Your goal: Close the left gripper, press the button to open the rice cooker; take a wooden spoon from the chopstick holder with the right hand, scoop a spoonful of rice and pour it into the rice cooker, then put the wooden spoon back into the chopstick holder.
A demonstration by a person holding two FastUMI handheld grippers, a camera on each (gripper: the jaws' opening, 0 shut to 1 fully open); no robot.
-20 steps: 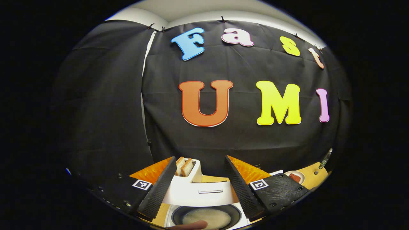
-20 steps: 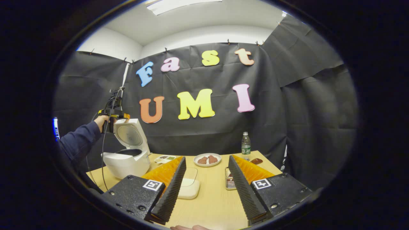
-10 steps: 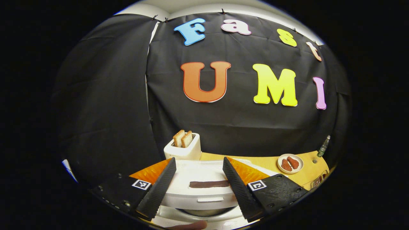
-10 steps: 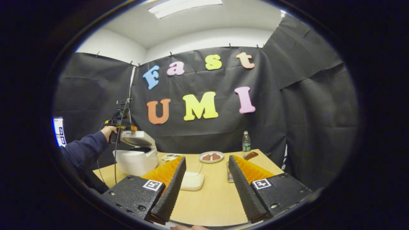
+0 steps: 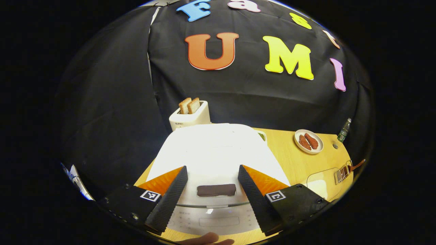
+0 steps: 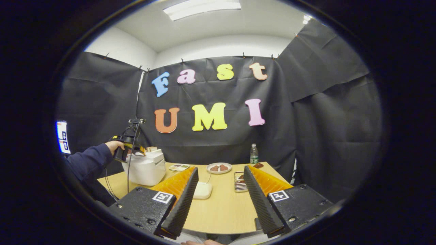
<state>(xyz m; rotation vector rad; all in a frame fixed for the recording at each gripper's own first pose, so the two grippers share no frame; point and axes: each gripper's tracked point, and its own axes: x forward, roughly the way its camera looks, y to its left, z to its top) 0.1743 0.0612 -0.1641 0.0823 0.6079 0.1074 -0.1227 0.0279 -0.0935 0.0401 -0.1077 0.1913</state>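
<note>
In the left gripper view, the left gripper (image 5: 212,189) is hovering over the white rice cooker (image 5: 211,153), whose lid is lying down, its jaws spread wide with nothing between them; a toaster (image 5: 189,115) is standing behind. In the right gripper view, the right gripper (image 6: 220,194) is hanging above the table (image 6: 224,211), jaws likewise parted and empty, while the rice cooker (image 6: 147,167) is sitting far left.

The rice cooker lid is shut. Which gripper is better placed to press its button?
Left. The left gripper hangs open directly above the rice cooker, with the dark button between its fingers. The right gripper is open over the table, well away from the cooker.
</note>
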